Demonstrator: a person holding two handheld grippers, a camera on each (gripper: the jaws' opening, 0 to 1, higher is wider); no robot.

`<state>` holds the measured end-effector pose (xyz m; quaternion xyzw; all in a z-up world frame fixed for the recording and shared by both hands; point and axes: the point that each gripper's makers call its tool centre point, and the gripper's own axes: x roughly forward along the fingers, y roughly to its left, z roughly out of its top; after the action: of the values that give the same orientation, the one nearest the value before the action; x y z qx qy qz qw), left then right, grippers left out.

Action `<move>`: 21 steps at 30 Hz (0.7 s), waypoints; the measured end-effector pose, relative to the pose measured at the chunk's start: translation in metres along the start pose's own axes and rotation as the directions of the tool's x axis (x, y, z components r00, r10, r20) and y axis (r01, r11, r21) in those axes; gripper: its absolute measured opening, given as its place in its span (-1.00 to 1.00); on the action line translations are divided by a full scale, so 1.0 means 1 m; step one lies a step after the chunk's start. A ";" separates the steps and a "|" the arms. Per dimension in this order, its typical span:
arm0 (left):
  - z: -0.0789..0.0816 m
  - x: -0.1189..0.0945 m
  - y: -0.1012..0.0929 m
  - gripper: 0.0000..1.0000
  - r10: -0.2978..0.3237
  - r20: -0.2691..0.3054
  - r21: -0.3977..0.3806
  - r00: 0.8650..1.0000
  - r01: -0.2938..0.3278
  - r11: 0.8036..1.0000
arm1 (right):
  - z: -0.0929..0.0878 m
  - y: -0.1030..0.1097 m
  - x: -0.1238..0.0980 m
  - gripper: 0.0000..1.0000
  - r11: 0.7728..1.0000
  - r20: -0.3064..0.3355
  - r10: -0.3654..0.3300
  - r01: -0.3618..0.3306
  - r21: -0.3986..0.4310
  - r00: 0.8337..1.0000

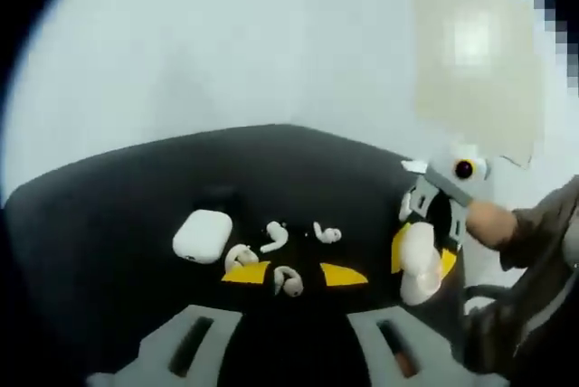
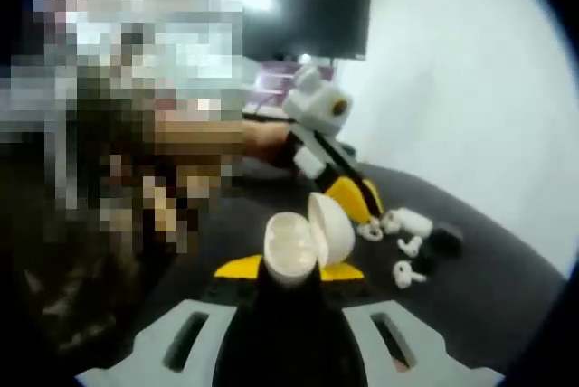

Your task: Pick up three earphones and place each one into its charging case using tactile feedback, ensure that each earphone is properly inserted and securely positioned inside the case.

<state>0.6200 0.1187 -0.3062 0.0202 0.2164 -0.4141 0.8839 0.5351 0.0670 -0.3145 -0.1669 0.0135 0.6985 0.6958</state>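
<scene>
On the black table lies a shut white charging case, with several white earphones to its right. My left gripper is open, its yellow fingertips low over the table, and one earphone lies between them. My right gripper is shut on a second charging case, held off the table with its lid open. From the left gripper view it hangs at the table's right edge. The right gripper view has the left gripper above the earphones.
A small dark object sits past the shut case. A person's hand and sleeve are at the table's right side. A white wall rises behind the table, and a dark screen hangs on the far wall.
</scene>
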 end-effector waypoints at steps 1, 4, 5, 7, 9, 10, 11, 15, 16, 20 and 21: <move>0.000 0.001 0.004 -0.63 0.015 -0.001 0.034 1.000 -0.015 0.999 | 0.000 0.000 0.000 -0.56 1.000 0.001 0.001 -0.001 0.000 1.000; -0.002 0.001 0.007 -0.60 0.022 -0.004 0.046 1.000 -0.022 0.999 | 0.000 0.000 0.000 -0.56 1.000 0.002 0.004 -0.004 0.003 1.000; -0.003 0.001 0.007 -0.58 0.017 0.000 0.037 1.000 -0.017 0.999 | 0.000 0.000 0.000 -0.56 1.000 0.002 0.004 -0.004 0.002 1.000; -0.006 0.004 0.009 -0.54 0.020 -0.005 0.031 1.000 -0.020 0.999 | 0.000 0.000 0.000 -0.56 1.000 0.002 0.003 -0.003 0.002 1.000; -0.017 0.008 0.014 -0.46 0.060 -0.045 0.084 0.997 -0.056 0.995 | 0.000 0.000 0.000 -0.56 1.000 0.002 0.004 -0.004 0.002 1.000; -0.016 0.010 0.012 -0.47 0.052 -0.028 0.087 0.998 -0.049 0.995 | 0.000 0.000 0.000 -0.56 1.000 0.002 0.005 -0.005 0.002 1.000; -0.014 0.008 0.012 -0.55 0.054 -0.021 0.081 0.998 -0.052 0.995 | -0.001 0.000 0.000 -0.56 1.000 0.003 0.006 -0.006 0.004 1.000; -0.012 0.006 0.015 -0.71 0.070 -0.015 0.079 0.997 -0.069 0.994 | -0.001 0.000 -0.001 -0.56 1.000 0.003 0.006 -0.006 0.003 1.000; -0.013 0.006 0.013 -0.70 0.067 -0.019 0.082 0.998 -0.065 0.995 | -0.001 0.000 -0.001 -0.56 1.000 0.003 0.005 -0.005 0.003 1.000; -0.014 0.006 0.011 -0.72 0.074 -0.029 0.116 0.997 -0.070 0.991 | -0.001 0.000 -0.001 -0.56 1.000 0.004 0.008 -0.008 0.005 1.000; -0.014 0.006 0.012 -0.75 0.076 -0.031 0.116 0.997 -0.072 0.991 | -0.001 0.000 -0.001 -0.56 1.000 0.004 0.008 -0.009 0.005 1.000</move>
<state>0.6275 0.1255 -0.3225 0.0862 0.2070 -0.3924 0.8920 0.5352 0.0661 -0.3149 -0.1638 0.0147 0.7017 0.6933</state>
